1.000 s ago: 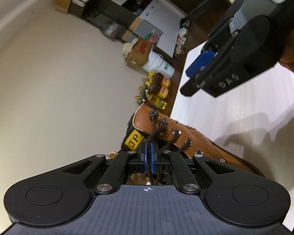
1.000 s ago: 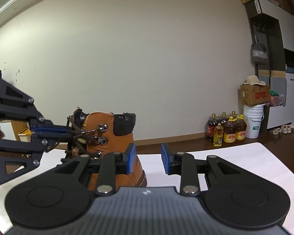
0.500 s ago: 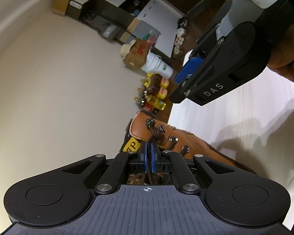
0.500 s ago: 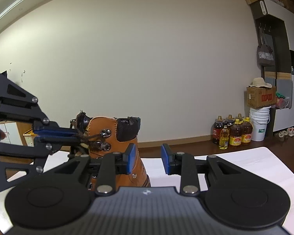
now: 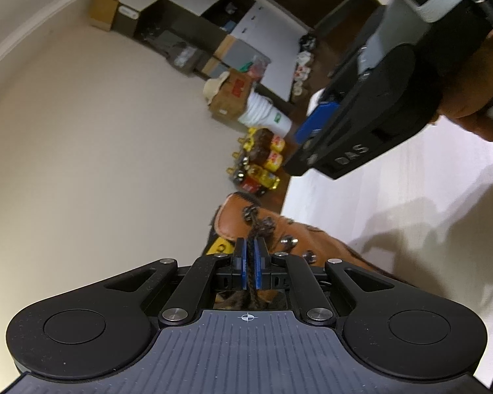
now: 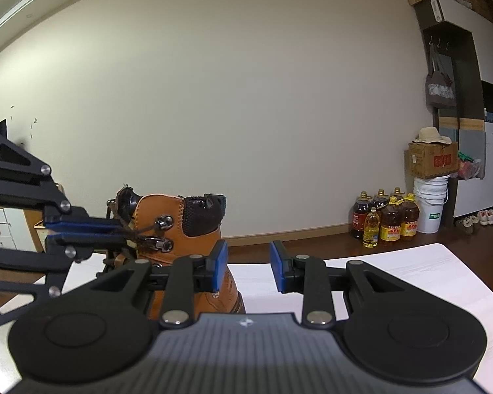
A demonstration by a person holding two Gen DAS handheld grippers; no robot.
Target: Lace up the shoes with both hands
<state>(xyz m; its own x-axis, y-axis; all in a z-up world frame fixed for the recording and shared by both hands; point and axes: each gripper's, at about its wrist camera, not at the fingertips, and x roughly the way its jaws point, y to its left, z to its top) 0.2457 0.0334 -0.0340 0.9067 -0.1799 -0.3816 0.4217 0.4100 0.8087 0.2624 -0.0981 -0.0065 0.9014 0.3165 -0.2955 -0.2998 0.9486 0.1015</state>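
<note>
Lace [image 5: 252, 264] sits between my left gripper [image 5: 250, 257] pads as they're opening; right gripper [image 6: 248, 264] gapes empty. Risk: lace slips off boot [image 6: 194, 229] hooks.

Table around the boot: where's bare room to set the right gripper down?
Free: the white table right of the boot, out to its rounded far corner, is bare. Crowded: left of the boot, where the left gripper is at the lace by the hooks, its fingers opening.
</note>
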